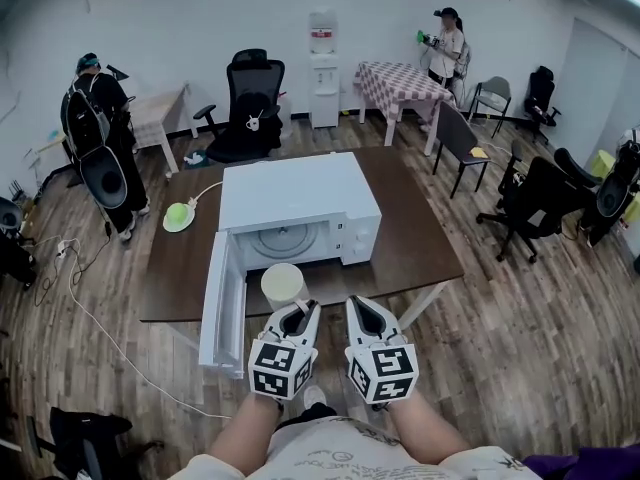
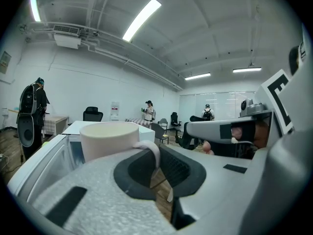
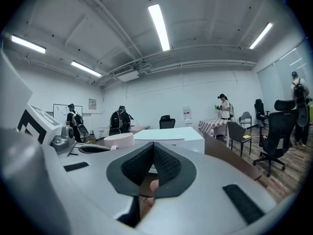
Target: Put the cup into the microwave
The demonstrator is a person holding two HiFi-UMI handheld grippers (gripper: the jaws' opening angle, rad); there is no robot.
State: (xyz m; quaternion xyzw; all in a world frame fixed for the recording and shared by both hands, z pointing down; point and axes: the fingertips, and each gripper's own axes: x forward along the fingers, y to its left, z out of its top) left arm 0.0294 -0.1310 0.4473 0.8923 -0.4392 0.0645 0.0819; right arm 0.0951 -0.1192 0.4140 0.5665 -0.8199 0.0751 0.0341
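Note:
A cream cup (image 1: 283,285) hangs just in front of the white microwave (image 1: 300,196), whose door (image 1: 222,310) stands swung open toward me on the left. The cavity (image 1: 283,243) with its turntable shows behind the cup. My left gripper (image 1: 297,313) is shut on the cup's handle. In the left gripper view the cup (image 2: 108,139) stands upright above the left gripper (image 2: 155,154), its handle (image 2: 148,150) pinched between the jaws. My right gripper (image 1: 361,308) is beside it to the right, shut and holding nothing. In the right gripper view the right gripper (image 3: 153,151) shows its pads pressed together.
The microwave stands on a brown table (image 1: 420,238). A green and white object (image 1: 178,216) with a cord lies at the table's left edge. Office chairs (image 1: 248,108), a checkered table (image 1: 400,83) and two people stand around the room. A white cable (image 1: 90,308) runs over the floor.

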